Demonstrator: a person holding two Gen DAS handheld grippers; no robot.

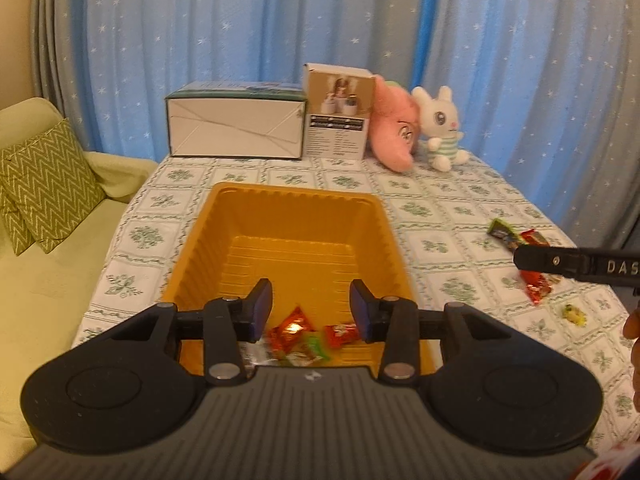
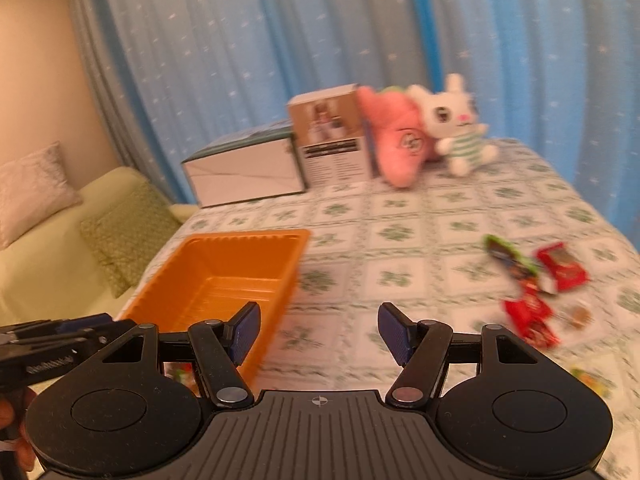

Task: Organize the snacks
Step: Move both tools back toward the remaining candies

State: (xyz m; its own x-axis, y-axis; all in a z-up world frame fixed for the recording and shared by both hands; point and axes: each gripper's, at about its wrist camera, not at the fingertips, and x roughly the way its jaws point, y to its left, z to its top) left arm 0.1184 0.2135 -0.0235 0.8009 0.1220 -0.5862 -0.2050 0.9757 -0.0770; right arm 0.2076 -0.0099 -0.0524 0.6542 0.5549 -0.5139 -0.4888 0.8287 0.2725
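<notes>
Loose snack packets are seen at 2 o'clock of the wide, empty right claw, the nearer one; left claw is held wide over the orange bin.

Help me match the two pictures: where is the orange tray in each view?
Left wrist: orange tray at centre, right behind the open left gripper.
Right wrist: lower left, partly behind the open right gripper.
Shared landmark: the white bunny toy at the table's far edge.

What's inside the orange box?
The orange box holds a few wrapped snacks, red and green, at its near end. The left gripper covers part of them, so no exact count.
</notes>
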